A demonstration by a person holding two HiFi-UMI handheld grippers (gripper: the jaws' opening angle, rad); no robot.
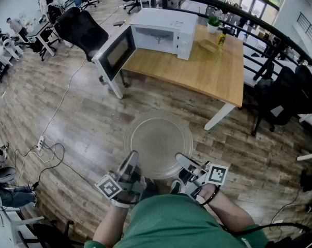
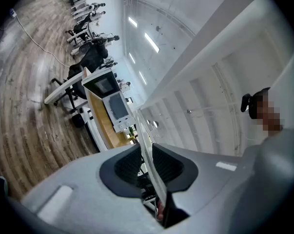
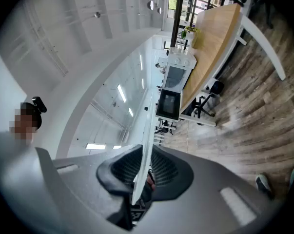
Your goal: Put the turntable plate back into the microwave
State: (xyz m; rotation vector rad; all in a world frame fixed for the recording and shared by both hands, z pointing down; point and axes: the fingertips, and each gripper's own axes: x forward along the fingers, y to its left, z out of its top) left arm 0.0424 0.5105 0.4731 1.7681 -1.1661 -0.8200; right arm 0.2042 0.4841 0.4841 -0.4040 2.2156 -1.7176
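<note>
A round clear glass turntable plate (image 1: 158, 146) hangs level over the wooden floor, held by its near rim between both grippers. My left gripper (image 1: 130, 163) is shut on the plate's left near edge, and the plate's edge (image 2: 147, 155) runs between its dark pads. My right gripper (image 1: 182, 161) is shut on the right near edge, where the plate (image 3: 144, 145) sits edge-on between the pads. The white microwave (image 1: 163, 32) stands on the wooden table (image 1: 197, 68) well ahead, its door (image 1: 115, 53) swung open to the left.
A black office chair (image 1: 80, 30) stands left of the open door. A small plant (image 1: 213, 22) and a yellow bottle (image 1: 221, 39) sit on the table's far right. A cable and power strip (image 1: 42, 143) lie on the floor at left. A dark railing (image 1: 249, 19) curves behind the table.
</note>
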